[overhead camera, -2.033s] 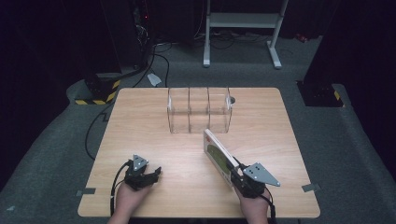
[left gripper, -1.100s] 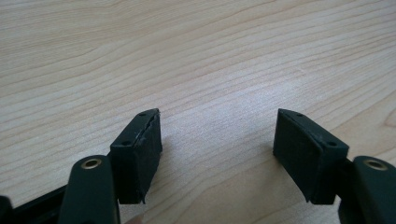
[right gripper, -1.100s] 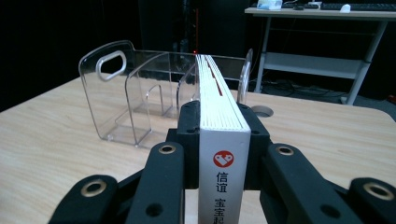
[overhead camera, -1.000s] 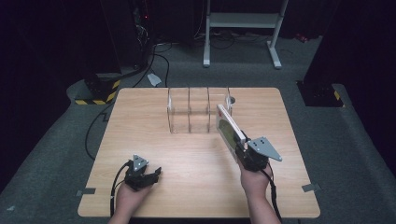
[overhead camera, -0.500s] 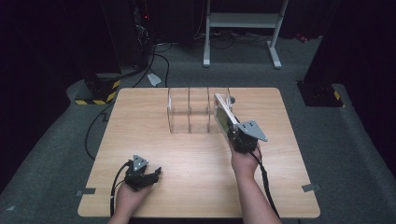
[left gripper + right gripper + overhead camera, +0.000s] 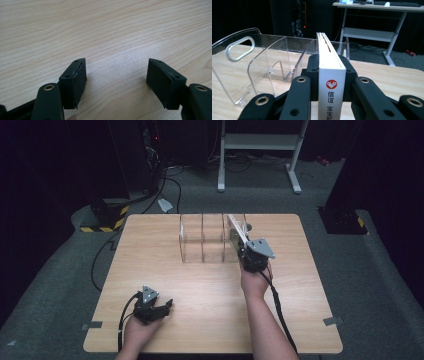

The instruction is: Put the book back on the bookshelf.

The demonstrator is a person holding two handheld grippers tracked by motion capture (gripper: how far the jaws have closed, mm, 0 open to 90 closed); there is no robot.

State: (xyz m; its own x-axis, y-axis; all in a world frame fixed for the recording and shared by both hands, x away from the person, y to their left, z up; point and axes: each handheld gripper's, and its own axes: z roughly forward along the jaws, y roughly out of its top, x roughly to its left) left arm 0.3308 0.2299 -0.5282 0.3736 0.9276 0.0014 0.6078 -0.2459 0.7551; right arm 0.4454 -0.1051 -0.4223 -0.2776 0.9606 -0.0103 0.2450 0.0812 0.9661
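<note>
Here the book (image 6: 330,82) stands on edge, spine toward the camera in the right gripper view, pinched across its covers by the right gripper (image 6: 331,75), whose jaws are closed flat against both faces just behind the spine. In the high view the book (image 6: 237,231) reaches forward from the right gripper (image 6: 250,254) toward the right end of the clear acrylic organizer (image 6: 202,240), at or just over its rightmost slot; whether the front edge is already between the dividers I cannot quite tell from above. It looks like a slim, stiff paperback: light, rigid enough to be carried by one end without sagging, with glossy covers that could slide in the pads if the grip loosens. Holding near the spine, where the pages are bound tight, seems the soundest place. The organizer (image 6: 259,67) is thin transparent plastic with curved dividers and a handle cut-out, probably light enough to skid if nudged. The left gripper (image 6: 149,307) rests near the table's (image 6: 165,270) front edge, well apart; its jaws stand wide over bare wood (image 6: 100,32), holding nothing.
</note>
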